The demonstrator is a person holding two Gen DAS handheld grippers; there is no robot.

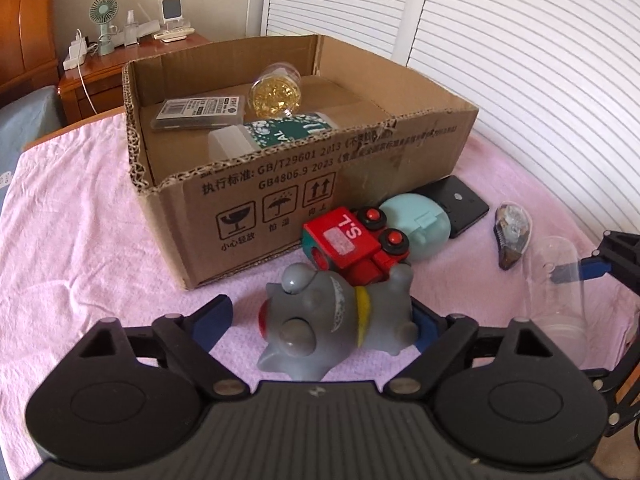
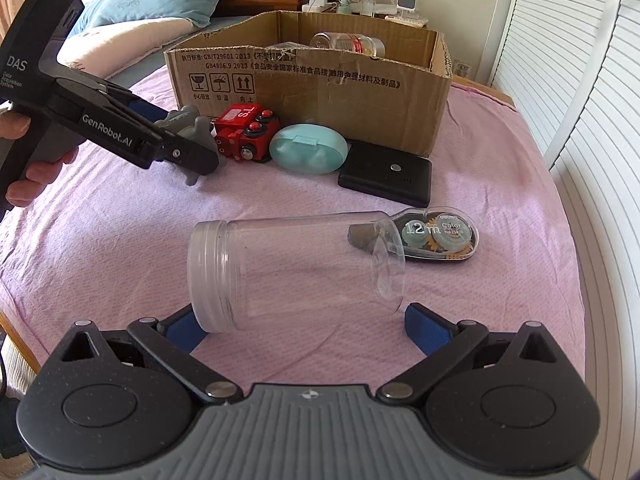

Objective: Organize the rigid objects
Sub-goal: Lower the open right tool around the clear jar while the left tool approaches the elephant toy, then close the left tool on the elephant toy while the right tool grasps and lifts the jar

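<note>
Left wrist view: the left gripper (image 1: 320, 320) stands wide open around a grey rubber animal toy (image 1: 332, 326) with a yellow collar and a red nose, lying on its side on the pink cloth (image 1: 80, 240). Its blue fingers (image 1: 214, 316) flank the toy; whether they touch it I cannot tell. Just beyond lie one red toy vehicle (image 1: 348, 242) with black-and-red wheels, one mint oval case (image 1: 420, 226), one black power bank (image 1: 460, 204) and one correction-tape dispenser (image 1: 512, 236). The open cardboard box (image 1: 320, 184) behind holds a glitter-filled jar (image 1: 274, 94), a flat grey case (image 1: 198, 112) and a green-labelled pack (image 1: 276, 132).

Right wrist view: the right gripper (image 2: 302, 322) is spread open, one clear plastic jar (image 2: 296, 268) lying on its side between the fingers, white-rimmed mouth to the left, not clamped. The correction-tape dispenser (image 2: 440, 236) lies just behind its base. At left the left gripper (image 2: 192, 152) sits at the grey toy (image 2: 188, 120).
</note>
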